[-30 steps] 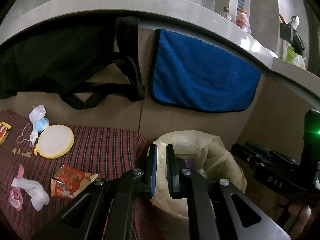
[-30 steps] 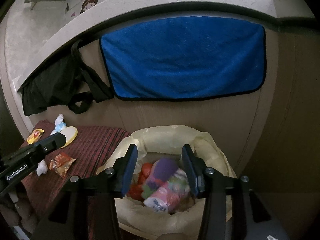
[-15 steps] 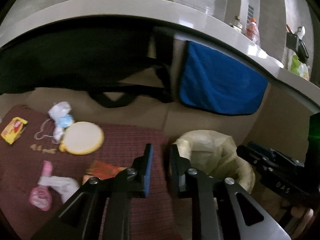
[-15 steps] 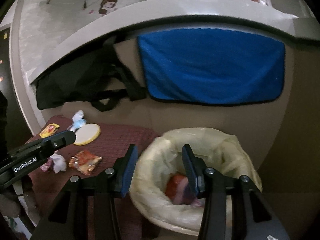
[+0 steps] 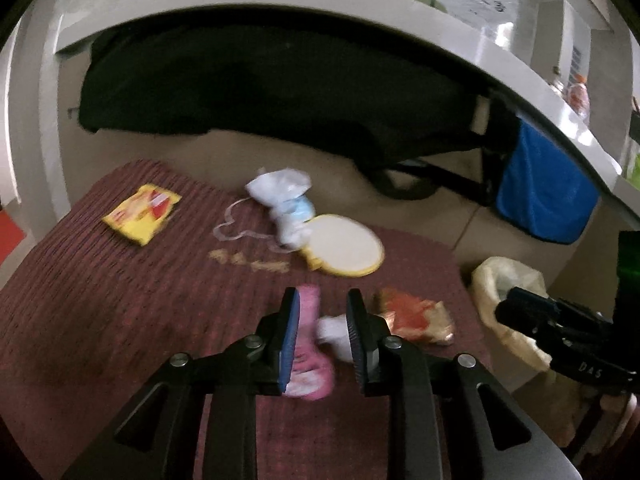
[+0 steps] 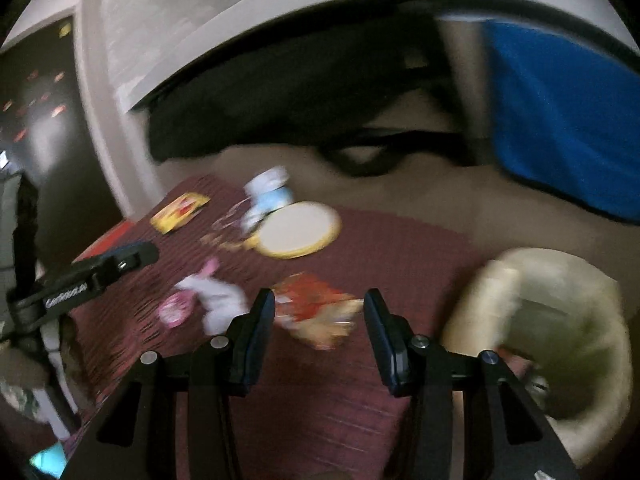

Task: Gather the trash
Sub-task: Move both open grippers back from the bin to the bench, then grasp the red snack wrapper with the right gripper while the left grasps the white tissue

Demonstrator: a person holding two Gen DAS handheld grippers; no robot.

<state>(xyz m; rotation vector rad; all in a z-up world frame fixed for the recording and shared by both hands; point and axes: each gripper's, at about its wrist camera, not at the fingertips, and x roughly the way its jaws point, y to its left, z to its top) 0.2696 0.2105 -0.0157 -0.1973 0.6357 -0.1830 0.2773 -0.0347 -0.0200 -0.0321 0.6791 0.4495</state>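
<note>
Trash [image 6: 316,312] between right gripper [image 6: 318,316] fingers, blurred, perhaps wrapper.

Domestic premises: pale counter [image 5: 400,12] with cartoon decoration above, blue towel [image 5: 544,196] and black bag [image 5: 280,92] hung beneath, checked maroon mat [image 5: 120,300], lined waste bin [image 6: 560,320].

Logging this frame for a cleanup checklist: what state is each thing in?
Left claw: open, jaws just widened, empty.
Right claw: open, empty.
Bin bag: open.
Red-orange wrapper: crumpled, on mat.
Yellow packet: flat on mat.
Pink wrapper: lying on mat.
Blue towel: hanging.
</note>
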